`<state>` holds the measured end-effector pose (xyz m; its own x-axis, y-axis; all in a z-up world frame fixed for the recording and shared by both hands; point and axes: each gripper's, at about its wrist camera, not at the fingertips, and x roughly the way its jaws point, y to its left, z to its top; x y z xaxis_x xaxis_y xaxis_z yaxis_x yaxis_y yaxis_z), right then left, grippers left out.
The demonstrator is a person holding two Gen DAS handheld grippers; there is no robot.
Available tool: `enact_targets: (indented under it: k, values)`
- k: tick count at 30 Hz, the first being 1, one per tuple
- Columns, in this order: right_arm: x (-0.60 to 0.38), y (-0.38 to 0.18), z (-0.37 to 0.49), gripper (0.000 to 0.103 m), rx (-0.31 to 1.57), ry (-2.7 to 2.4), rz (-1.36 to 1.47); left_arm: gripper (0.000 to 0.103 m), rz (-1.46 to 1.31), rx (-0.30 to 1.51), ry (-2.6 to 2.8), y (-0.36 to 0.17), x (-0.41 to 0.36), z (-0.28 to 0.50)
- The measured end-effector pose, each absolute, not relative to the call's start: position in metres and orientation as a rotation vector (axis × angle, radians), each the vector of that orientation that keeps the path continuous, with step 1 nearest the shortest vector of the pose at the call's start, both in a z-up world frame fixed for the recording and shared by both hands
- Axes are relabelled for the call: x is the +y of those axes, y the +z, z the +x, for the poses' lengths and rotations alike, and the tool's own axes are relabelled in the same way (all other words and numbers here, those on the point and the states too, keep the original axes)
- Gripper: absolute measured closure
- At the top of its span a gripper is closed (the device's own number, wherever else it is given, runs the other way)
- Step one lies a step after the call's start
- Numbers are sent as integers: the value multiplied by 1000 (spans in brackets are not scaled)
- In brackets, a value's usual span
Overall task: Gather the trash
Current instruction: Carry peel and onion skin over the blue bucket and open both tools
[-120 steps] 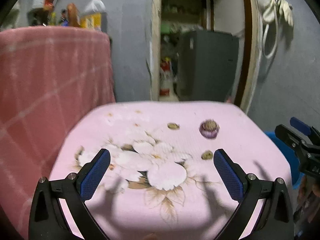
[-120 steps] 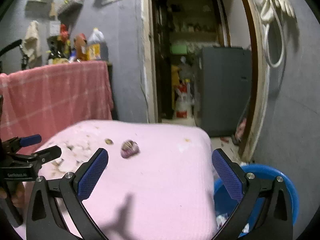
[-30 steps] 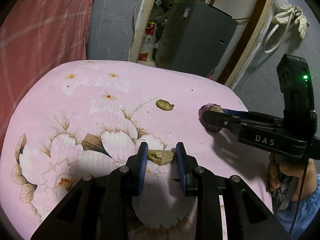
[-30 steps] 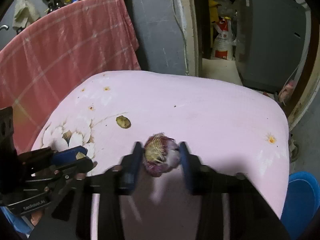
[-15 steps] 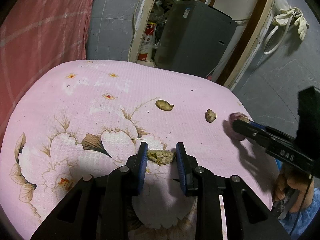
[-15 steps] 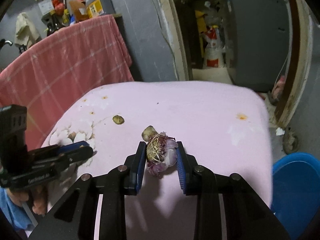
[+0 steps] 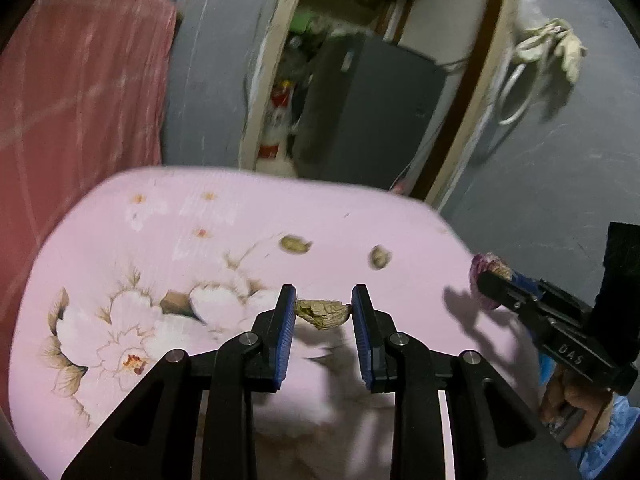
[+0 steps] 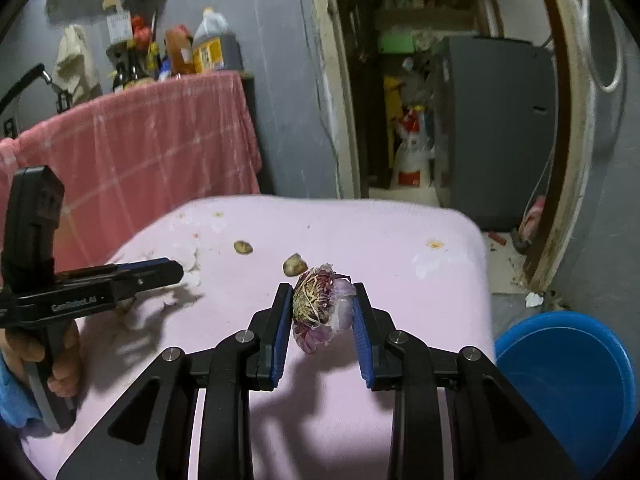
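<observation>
surface: a pink cloth-covered surface (image 7: 168, 248) with a flower print, which I see under both pairs of jaws
scraps: two small tan scraps (image 7: 295, 245) (image 7: 379, 257) lie on it, just beyond my left jaws, near each other but apart

Dim indoor light from above and behind, both views. Hard dark shadows of the gripper arms fall forward on the pink floral cover (image 7: 168, 240), sharper in the right wrist view. Left wrist view motion-blurred: doorway (image 7: 360, 80), red checked cloth (image 7: 80, 100) and small scraps on the cover smeared, only the near black gripper frame crisp. Right wrist view mostly sharp, slight softness at far shelves. Strong fisheye bend, door frame curves, black vignette in all corners. No glare; blue bin (image 8: 560, 392) evenly lit. Doorway interior dark and murky
</observation>
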<state>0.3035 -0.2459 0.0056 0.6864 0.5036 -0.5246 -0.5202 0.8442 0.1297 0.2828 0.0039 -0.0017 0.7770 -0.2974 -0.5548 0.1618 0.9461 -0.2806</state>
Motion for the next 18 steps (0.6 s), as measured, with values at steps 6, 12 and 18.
enact_targets:
  k: [6, 12, 18]
  values:
    - [-267, 32, 275, 77, 437, 525, 24, 79, -198, 485, -291, 35, -28, 259]
    - [-306, 61, 245, 77, 299, 450, 102, 79, -206, 354, -343, 71, -66, 241]
    - [-348, 85, 214, 77, 163, 315, 126, 79, -169, 260, -396, 92, -100, 227]
